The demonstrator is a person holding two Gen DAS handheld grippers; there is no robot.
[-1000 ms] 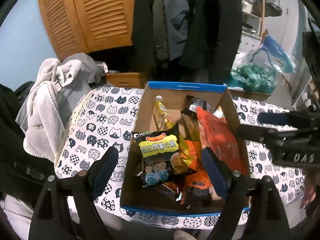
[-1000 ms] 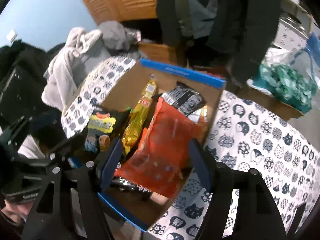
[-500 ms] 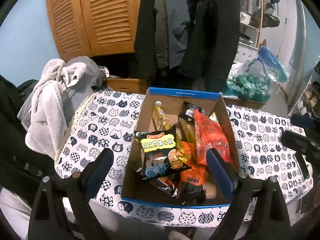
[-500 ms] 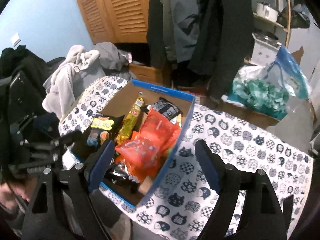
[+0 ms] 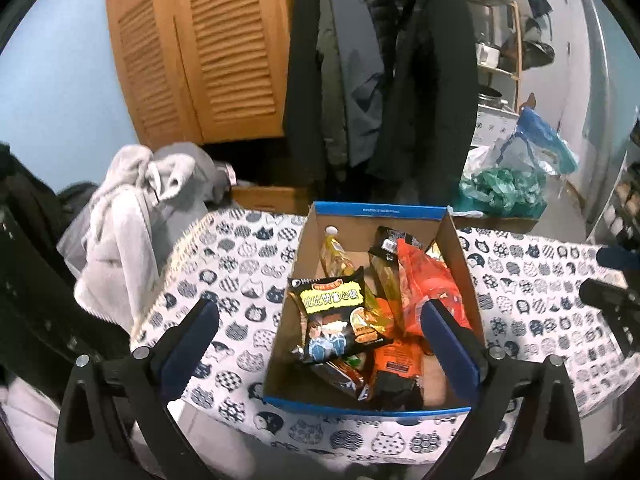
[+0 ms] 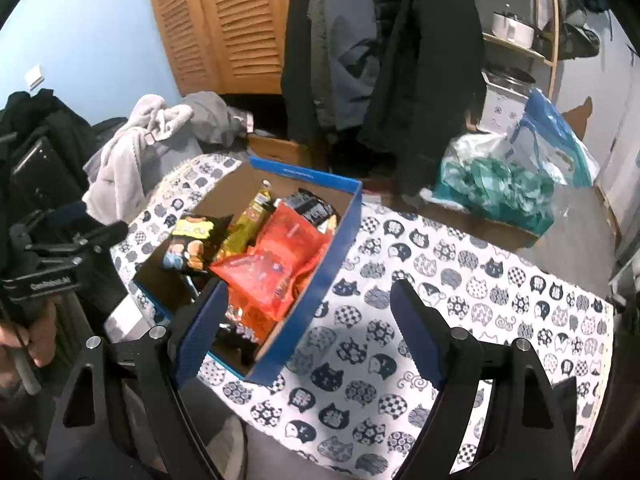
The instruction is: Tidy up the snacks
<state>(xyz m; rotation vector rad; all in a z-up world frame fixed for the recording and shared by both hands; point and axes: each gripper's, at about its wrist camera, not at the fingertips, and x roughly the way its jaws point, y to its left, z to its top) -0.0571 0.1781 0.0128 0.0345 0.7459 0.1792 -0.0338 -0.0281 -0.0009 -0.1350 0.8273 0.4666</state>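
Observation:
A blue-rimmed cardboard box [image 5: 378, 210] stands on a table with a cat-print cloth [image 5: 240, 264]. It holds several snack packs: a black and yellow pack [image 5: 334, 312], an orange-red bag [image 5: 430, 288], a yellow pack [image 5: 334, 256]. My left gripper [image 5: 320, 340] is open and empty, held above the box's near side. My right gripper [image 6: 306, 316] is open and empty, above the box's right wall [image 6: 332, 264] and the cloth [image 6: 460, 276]. The box contents show in the right wrist view too, with the orange-red bag [image 6: 276, 264] on top.
A grey robe [image 5: 132, 216] hangs on a chair left of the table. Dark coats [image 5: 424, 80] hang behind. A teal and blue plastic bag [image 5: 508, 188] lies at the back right. The other gripper's body [image 5: 612, 292] shows at the right edge.
Both grippers have pulled back and up from the box. The snacks in the box have not moved.

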